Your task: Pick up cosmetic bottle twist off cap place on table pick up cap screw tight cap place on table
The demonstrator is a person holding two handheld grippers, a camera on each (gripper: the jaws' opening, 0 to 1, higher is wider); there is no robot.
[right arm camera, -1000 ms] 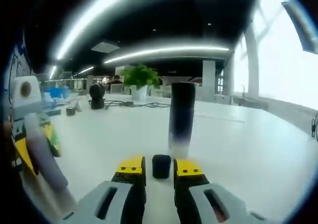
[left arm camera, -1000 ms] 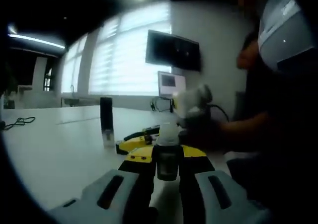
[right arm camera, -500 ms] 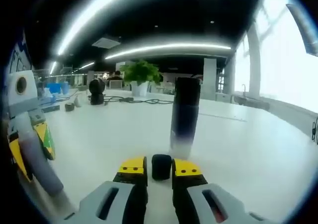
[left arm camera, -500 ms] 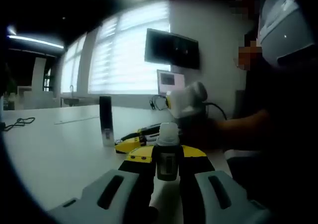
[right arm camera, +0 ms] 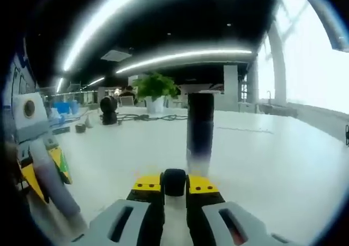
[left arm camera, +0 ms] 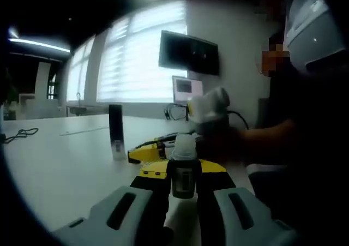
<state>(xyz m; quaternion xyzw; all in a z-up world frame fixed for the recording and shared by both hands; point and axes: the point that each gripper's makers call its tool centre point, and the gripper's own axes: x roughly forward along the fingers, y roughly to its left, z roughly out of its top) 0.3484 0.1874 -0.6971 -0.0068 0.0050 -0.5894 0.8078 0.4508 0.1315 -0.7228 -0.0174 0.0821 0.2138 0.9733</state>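
In the left gripper view my left gripper (left arm camera: 184, 169) is shut on a small cosmetic bottle (left arm camera: 185, 147) with a dark body and a bare whitish neck, held upright over the white table (left arm camera: 65, 164). My right gripper (left arm camera: 150, 152) comes in just behind the bottle, its yellow tips pointing left. In the right gripper view the right gripper (right arm camera: 174, 186) is shut on a small black cap (right arm camera: 174, 179). The left gripper (right arm camera: 46, 167) shows at that view's left edge. A tall dark bottle (right arm camera: 199, 132) stands on the table straight ahead, also seen as the tall dark bottle (left arm camera: 115, 131) left of my jaws.
A potted plant (right arm camera: 155, 87), a round black device (right arm camera: 109, 108) and cables (right arm camera: 147, 116) sit at the far side of the table (right arm camera: 272, 169). A wall monitor (left arm camera: 189, 54) and a small screen (left arm camera: 188, 90) are behind. A person's dark sleeve (left arm camera: 283, 148) is at the right.
The right gripper with the cap has lifted slightly and drawn a little toward the person. The left gripper and its bottle stay put.
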